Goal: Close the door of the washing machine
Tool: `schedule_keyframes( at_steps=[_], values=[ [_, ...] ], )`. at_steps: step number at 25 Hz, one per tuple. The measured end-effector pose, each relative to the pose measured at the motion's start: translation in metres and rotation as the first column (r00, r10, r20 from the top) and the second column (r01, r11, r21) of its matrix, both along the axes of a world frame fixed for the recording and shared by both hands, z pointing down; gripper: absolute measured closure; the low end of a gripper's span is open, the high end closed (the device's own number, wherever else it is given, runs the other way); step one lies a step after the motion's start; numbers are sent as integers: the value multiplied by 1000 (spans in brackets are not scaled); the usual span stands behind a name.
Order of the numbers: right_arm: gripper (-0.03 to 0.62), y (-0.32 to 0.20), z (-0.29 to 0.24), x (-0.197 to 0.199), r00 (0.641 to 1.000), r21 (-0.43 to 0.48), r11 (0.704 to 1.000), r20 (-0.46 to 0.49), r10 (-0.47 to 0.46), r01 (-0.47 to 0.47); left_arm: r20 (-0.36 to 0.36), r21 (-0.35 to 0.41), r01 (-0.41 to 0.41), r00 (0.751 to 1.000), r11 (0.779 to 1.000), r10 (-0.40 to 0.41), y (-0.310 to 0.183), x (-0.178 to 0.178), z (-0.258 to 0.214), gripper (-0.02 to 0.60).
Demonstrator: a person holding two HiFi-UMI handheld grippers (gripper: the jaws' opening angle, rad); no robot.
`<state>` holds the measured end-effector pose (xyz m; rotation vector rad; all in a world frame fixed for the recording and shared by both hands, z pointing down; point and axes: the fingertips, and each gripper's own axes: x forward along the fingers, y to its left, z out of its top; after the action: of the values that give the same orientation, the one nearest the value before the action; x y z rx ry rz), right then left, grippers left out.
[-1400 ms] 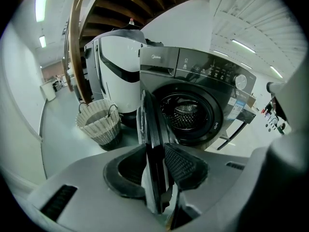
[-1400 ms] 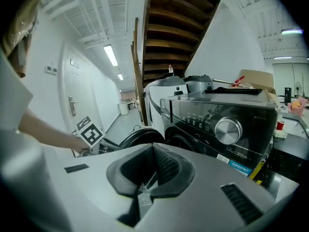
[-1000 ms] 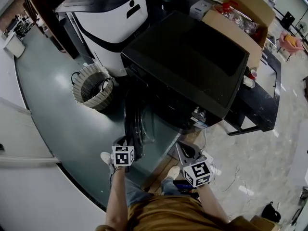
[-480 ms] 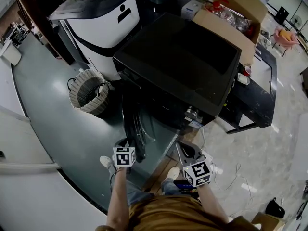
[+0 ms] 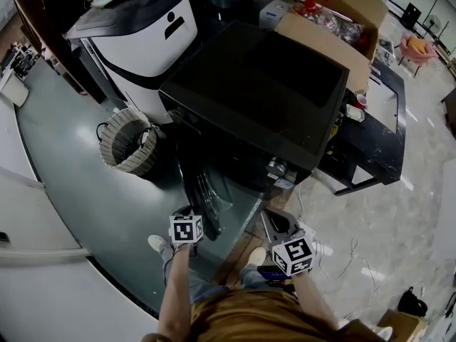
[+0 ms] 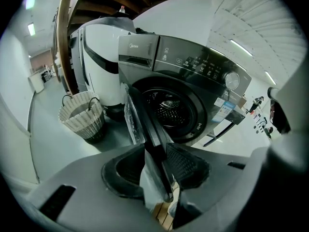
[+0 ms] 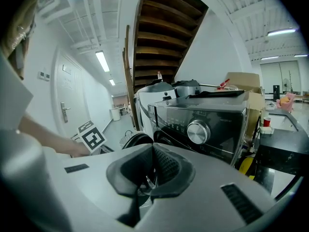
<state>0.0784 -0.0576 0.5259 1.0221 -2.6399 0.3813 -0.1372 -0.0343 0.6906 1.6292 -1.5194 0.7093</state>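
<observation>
The left gripper [image 6: 155, 151] is straddling the free edge of the door [image 6: 145, 122]. Its jaws have just been opening, with that edge between them. They are standing loose around it rather than clamping, though whether one pad is brushing the rim is hard to judge. From this gripper the door is running straight ahead and upward, seen almost edge-on, to its hinge on the washing machine [image 6: 193, 76]. The drum opening [image 6: 169, 111] is lying ahead and to the gripper's right, so closing will probably mean pushing the edge rightward and forward. This is the nearer hand.

The right gripper [image 7: 152, 170] is hanging off to the door's right with its jaws pressed together on nothing, pointing at the control dial [image 7: 197, 132].

The left gripper view is showing the drum and the door's edge close up. The head view is instead showing how far the door is swinging out from the machine's front, beside a woven basket [image 5: 127, 141].
</observation>
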Motion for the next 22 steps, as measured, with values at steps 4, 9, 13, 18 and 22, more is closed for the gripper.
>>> schedule_keyframes(
  at_steps=[4,9,13,18,22],
  values=[
    [582,-4,-3,9,1000,1,1000,2,21,-21,-18,-4,-5,1000,1000,5,-6,9,0,416],
    [581,-9,-3,18,999,0,999,8,48,-48,-56,-1,-13,998,1000,13,-16,23,1,405],
    [582,-10,-5,20,998,-2,999,12,53,-53,-91,0,-23,996,1000,23,-25,35,-1,397],
    [582,-13,-1,28,997,-5,997,8,72,-72,-117,0,-33,993,999,33,-36,45,0,390],
    [582,-15,1,37,996,-9,996,7,89,-89,-135,-1,-33,990,999,32,-43,53,0,387]
  ],
)
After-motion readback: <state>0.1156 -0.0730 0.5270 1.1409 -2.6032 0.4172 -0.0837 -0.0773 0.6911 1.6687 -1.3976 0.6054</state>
